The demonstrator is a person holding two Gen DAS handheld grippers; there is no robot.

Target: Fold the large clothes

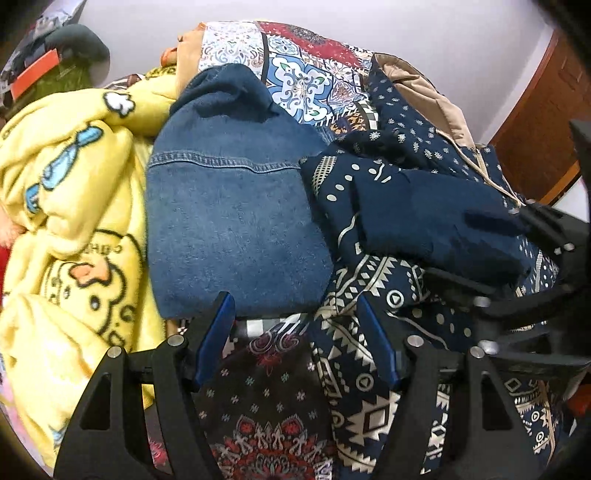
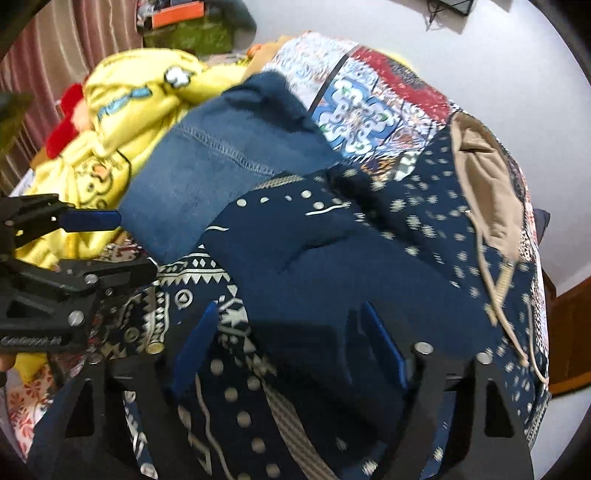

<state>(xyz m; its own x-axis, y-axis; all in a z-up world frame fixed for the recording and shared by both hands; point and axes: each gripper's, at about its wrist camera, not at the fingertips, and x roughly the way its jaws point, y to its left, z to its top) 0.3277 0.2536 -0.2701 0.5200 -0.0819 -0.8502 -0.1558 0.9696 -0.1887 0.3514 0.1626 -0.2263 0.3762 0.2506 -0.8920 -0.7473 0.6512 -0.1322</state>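
Observation:
A folded blue denim garment (image 1: 236, 221) lies on the patterned bed cover (image 1: 306, 85). To its right lies a navy garment with white geometric print (image 1: 369, 295), with a plain navy part (image 1: 436, 221) on top. My left gripper (image 1: 295, 328) is open over the near edge of the denim and the print fabric, holding nothing. My right gripper (image 2: 288, 343) is open over the navy garment (image 2: 369, 266), with the cloth lying between its fingers. The denim garment (image 2: 207, 177) shows at upper left in the right wrist view. The right gripper enters the left wrist view (image 1: 535, 258) at right.
A yellow cartoon-print blanket (image 1: 66, 206) is bunched at the left. A beige piece of clothing (image 2: 487, 184) lies at the right of the pile. A brown wooden door (image 1: 543, 122) stands at far right. A curtain (image 2: 55, 74) and cluttered items (image 2: 188, 29) are behind.

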